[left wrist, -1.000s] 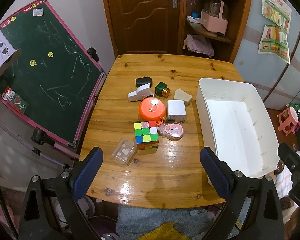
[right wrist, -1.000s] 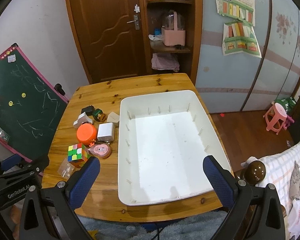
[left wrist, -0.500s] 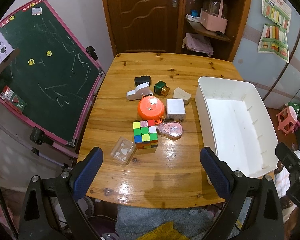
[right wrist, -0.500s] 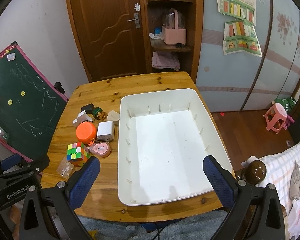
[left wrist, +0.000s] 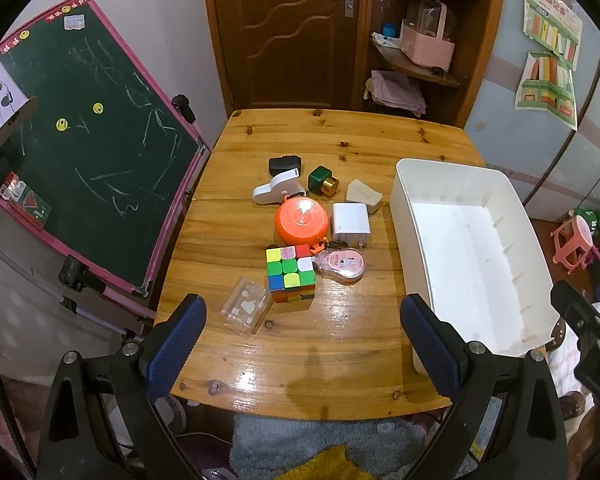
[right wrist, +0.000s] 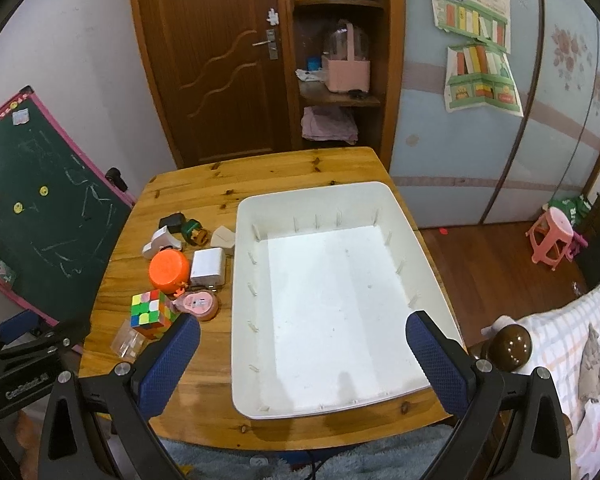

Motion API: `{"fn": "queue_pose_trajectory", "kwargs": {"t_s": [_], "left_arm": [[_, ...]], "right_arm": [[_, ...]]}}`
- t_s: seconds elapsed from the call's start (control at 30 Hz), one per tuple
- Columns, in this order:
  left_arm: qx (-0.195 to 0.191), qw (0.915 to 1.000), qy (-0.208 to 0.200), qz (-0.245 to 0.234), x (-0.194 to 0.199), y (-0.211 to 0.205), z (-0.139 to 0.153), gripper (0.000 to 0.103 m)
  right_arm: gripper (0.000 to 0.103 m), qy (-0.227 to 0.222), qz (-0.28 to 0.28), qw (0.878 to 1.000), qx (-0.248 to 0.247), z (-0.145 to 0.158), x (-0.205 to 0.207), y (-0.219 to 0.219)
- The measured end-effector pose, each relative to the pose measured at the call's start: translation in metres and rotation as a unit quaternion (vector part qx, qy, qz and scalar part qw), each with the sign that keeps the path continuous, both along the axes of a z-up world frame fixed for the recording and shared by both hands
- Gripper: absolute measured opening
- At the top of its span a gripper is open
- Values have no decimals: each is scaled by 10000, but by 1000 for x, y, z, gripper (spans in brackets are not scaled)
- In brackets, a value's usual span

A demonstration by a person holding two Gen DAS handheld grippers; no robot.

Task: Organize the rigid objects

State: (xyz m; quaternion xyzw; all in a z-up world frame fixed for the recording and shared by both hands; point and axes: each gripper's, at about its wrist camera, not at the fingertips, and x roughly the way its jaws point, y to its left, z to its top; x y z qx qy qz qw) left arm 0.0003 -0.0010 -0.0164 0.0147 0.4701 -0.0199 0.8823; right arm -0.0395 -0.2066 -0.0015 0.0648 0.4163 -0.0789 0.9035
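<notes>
- My left claw [left wrist: 302, 346] hangs above the near edge of the tabletop [left wrist: 340, 360], fingers spread wide, nothing between them.
- My right claw [right wrist: 302, 358] hangs over the near end of the white bin [right wrist: 416, 236], fingers likewise spread wide and holding nothing.
- The white bin lies along the right edge of the tabletop; its floor is bare.
- The loose items sit in a cluster at the middle of the tabletop, just left of the bin.
- Nearest the near edge: a clear plastic case [left wrist: 246, 309], with a colour cube [left wrist: 290, 273] just beside it.
- A pink oval tag [left wrist: 340, 266] lies right of the cube, touching or nearly touching it.
- An orange round container [left wrist: 300, 222] sits behind the cube; a white charger block [left wrist: 351, 223] stands at its right side.
- Toward the far edge: a white angled device [left wrist: 276, 188], a black adapter [left wrist: 284, 165], a green-and-gold bottle [left wrist: 322, 180], a beige wedge [left wrist: 362, 196].
- A green chalkboard [left wrist: 84, 152] leans beyond the left edge.
</notes>
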Motion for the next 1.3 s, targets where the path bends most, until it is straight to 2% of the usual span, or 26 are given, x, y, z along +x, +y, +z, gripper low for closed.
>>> {"fn": "queue_pose_trajectory", "kwargs": {"t_s": [0.33, 0.43, 0.57, 0.83, 1.0, 1.2, 1.3], "left_arm": [[-42, 10000, -22, -61, 5, 1, -1, 98], [-97, 9999, -10, -92, 8, 3, -3, 98], [-221, 9997, 20, -58, 13, 10, -6, 98], [-467, 9988, 43, 105, 23, 33, -20, 98], [-554, 9983, -181, 93, 27, 50, -30, 98], [-1155, 9930, -248, -61, 33, 75, -49, 98], [-1290, 9912, -307, -16, 34, 81, -55, 98]], "right_arm": [[103, 45, -11, 10000, 74, -4, 5, -6], [97, 70, -23, 10000, 11, -5, 8, -6], [97, 75, -100, 9999, 43, -6, 12, -12], [97, 52, -468, 9989, -72, -12, 19, -41], [97, 25, -746, 9972, -2, -22, 22, -68], [97, -358, -880, 9955, 5, -36, 16, -99], [88, -292, -1002, 9943, -232, -49, 19, -111]]}}
